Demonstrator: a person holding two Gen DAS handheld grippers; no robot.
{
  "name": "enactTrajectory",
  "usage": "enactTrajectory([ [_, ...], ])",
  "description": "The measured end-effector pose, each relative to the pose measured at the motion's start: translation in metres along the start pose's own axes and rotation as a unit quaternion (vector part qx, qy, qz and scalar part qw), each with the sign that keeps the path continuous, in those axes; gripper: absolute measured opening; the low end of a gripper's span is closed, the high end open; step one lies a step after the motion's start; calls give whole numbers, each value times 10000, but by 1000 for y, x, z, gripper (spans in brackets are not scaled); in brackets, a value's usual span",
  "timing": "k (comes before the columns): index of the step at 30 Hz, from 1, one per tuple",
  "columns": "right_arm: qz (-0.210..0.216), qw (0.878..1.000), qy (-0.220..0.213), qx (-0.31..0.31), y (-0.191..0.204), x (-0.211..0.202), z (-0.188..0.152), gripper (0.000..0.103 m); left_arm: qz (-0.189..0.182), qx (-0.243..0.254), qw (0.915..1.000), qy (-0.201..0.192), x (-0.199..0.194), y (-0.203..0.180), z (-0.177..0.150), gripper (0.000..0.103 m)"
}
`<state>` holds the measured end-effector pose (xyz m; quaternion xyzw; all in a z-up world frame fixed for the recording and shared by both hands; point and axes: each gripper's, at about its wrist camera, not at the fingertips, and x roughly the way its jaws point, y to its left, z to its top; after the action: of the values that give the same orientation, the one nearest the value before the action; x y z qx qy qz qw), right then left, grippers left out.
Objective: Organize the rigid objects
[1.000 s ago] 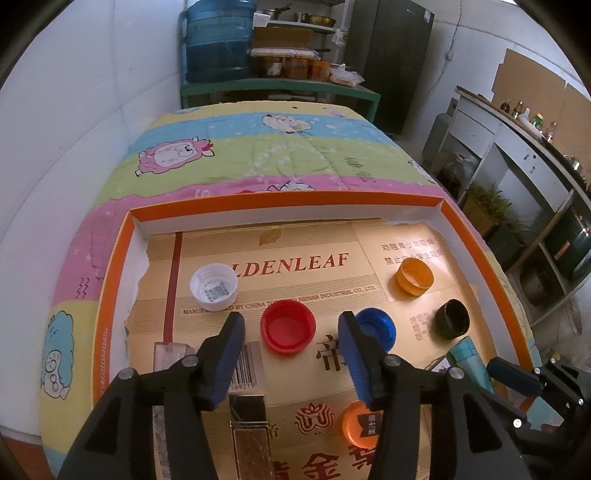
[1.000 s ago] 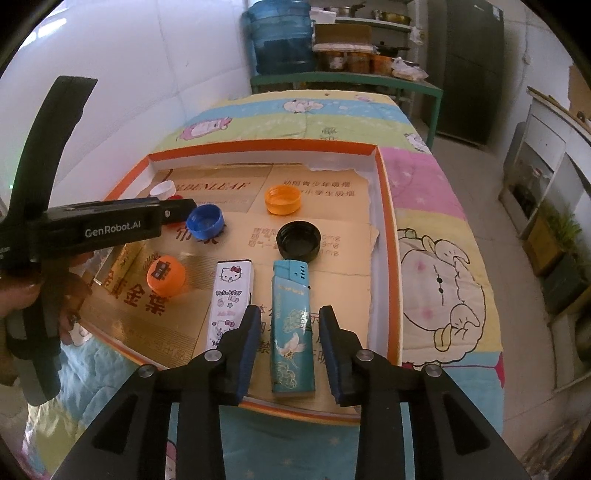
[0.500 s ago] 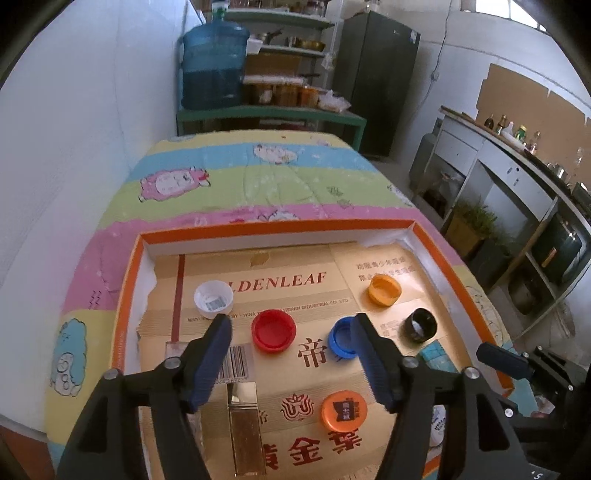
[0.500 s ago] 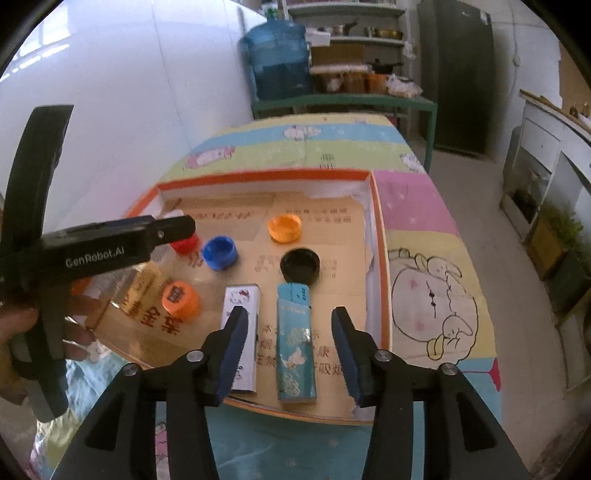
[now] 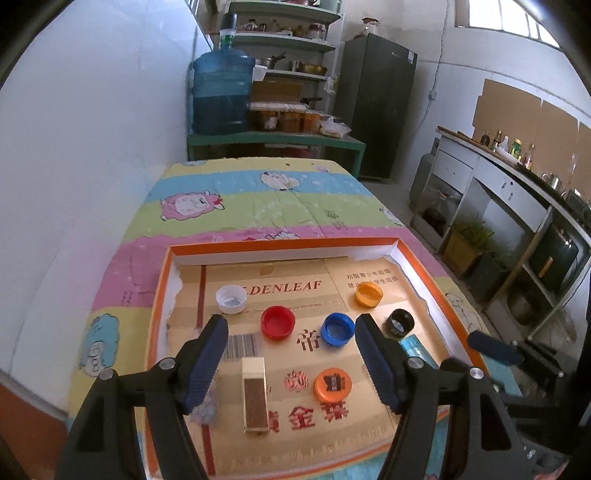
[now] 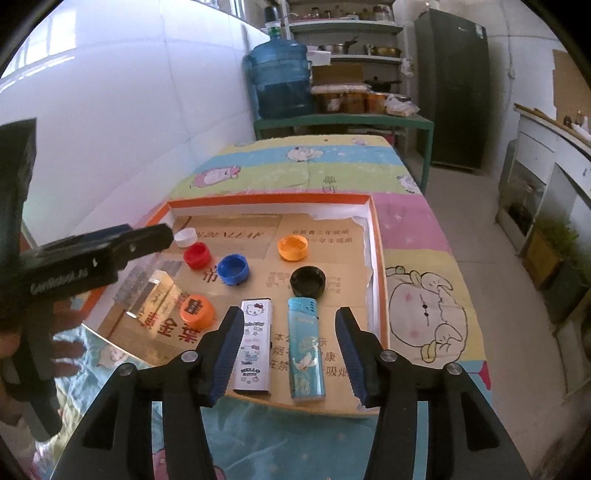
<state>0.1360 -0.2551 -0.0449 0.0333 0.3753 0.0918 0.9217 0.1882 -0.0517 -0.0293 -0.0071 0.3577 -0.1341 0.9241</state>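
both tongs pulled up and back in the last second | left tongs [image 5: 291, 360] and right tongs [image 6: 288, 354] wide open, empty | caps and lighters in tray [image 6: 380, 295] look sorted

Lighting: bright daylight from high windows [image 5: 509, 16] at upper right in the left wrist view and upper left in the right; white wall [image 6: 122, 122] washed pale. Glare: small reflection on the gold box [image 6: 157, 295]. Shadows: soft, short, under the bottle caps. Distortion: strong fisheye bowing, black vignette at the corners. Focus: tray [image 5: 280, 243] contents sharp; the left gripper [image 6: 110, 247], seen close in the right wrist view, blurred; lettering on it smeared.
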Motion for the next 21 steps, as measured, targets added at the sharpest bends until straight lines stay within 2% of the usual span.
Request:
enactTrajectory([
  [6,-263,9996,-135,21,9,-19,-2,53,68,81,9997,-209,-31,-4,-12,71],
  [21,-656,9960,-604,-55,55,-90,-19,53,144,-166,9983,-549,-109,1,-48,71],
])
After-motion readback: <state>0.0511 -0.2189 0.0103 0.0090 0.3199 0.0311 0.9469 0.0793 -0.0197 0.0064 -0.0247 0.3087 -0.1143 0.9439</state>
